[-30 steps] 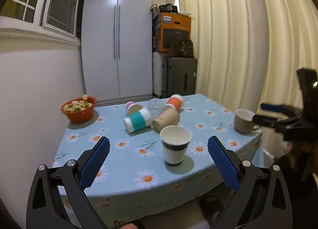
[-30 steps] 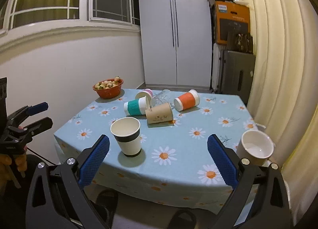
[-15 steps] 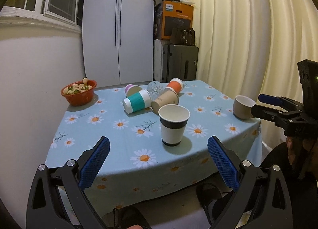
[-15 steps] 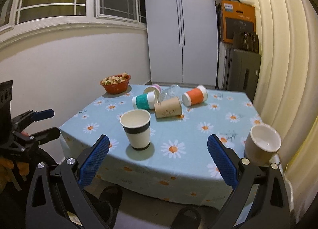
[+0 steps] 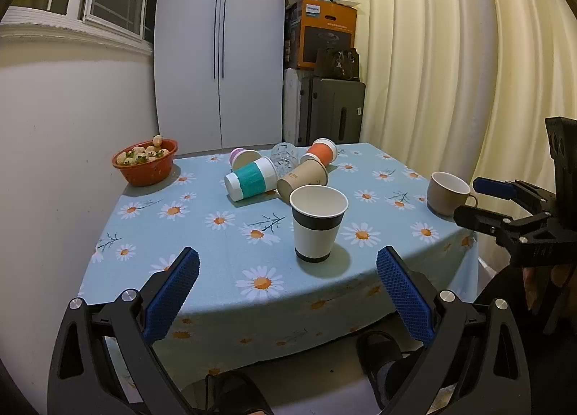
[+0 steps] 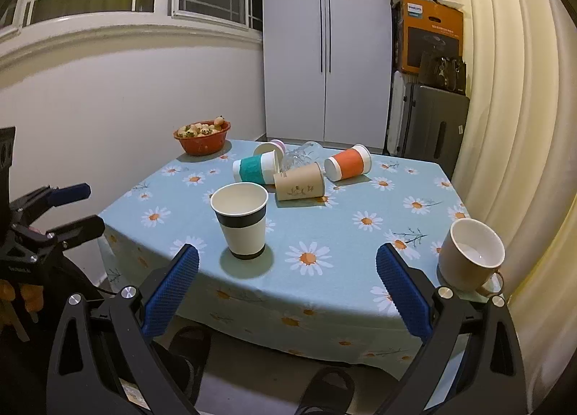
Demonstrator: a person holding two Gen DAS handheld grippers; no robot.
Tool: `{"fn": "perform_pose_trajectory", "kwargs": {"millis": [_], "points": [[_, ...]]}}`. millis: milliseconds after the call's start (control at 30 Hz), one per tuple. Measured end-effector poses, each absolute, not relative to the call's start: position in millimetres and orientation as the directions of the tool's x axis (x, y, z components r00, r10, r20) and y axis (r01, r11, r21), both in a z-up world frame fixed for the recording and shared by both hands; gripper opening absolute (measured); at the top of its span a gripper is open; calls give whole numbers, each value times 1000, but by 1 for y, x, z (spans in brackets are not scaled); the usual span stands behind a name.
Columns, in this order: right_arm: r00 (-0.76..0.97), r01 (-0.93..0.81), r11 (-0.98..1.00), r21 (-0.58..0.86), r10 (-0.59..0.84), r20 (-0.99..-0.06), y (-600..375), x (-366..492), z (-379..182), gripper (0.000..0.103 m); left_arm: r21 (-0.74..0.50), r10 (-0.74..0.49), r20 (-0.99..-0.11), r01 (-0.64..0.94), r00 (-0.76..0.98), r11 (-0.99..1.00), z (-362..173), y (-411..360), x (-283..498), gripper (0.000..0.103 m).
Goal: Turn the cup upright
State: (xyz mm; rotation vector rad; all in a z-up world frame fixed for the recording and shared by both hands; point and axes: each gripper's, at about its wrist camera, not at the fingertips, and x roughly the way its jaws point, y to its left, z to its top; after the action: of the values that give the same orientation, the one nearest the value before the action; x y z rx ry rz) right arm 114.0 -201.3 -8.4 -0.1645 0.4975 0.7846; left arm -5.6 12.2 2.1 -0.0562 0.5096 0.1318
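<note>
A white paper cup with a dark band (image 5: 318,223) (image 6: 242,219) stands upright near the table's front edge. Behind it lie several tipped cups: a teal-sleeved one (image 5: 250,179) (image 6: 255,169), a brown paper one (image 5: 303,177) (image 6: 298,186), an orange-sleeved one (image 5: 321,150) (image 6: 348,163), a pink-rimmed one (image 5: 242,157) and a clear glass (image 5: 285,158). A beige mug (image 5: 447,193) (image 6: 470,259) stands upright at the right edge. My left gripper (image 5: 287,292) and my right gripper (image 6: 287,288) are open and empty, held off the table's front edge.
An orange bowl of fruit (image 5: 145,162) (image 6: 202,137) sits at the table's far left corner by the wall. The daisy tablecloth (image 5: 202,234) hangs over the front edge. Curtains (image 5: 450,72) hang at the right; a cupboard, suitcase and boxes stand behind.
Both grippers have drawn back and risen a little from the table, so the table looks farther away. The cups have not moved. Both grippers stay open.
</note>
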Motion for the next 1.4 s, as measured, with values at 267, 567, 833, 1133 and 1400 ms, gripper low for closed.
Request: {"fn": "perform_pose_trajectory", "kwargs": {"millis": [267, 567, 833, 1133, 1400], "points": [[604, -713, 701, 18, 627, -493, -197, 113, -11, 98, -16, 107, -495, -133, 862, 991, 1, 9, -5, 96], [606, -714, 700, 1, 619, -499, -194, 111, -13, 98, -22, 99, -497, -127, 862, 992, 1, 8, -4, 96], [609, -710, 704, 2, 616, -499, -195, 112, -14, 98, -21, 93, -500, -120, 861, 993, 1, 7, -3, 96], [609, -710, 705, 3, 615, -501, -194, 112, -14, 98, -23, 94, -503, -122, 859, 992, 0, 8, -3, 96], [613, -706, 708, -6, 607, -505, -194, 113, -16, 98, -16, 101, -516, -127, 851, 992, -2, 7, -1, 96]]}}
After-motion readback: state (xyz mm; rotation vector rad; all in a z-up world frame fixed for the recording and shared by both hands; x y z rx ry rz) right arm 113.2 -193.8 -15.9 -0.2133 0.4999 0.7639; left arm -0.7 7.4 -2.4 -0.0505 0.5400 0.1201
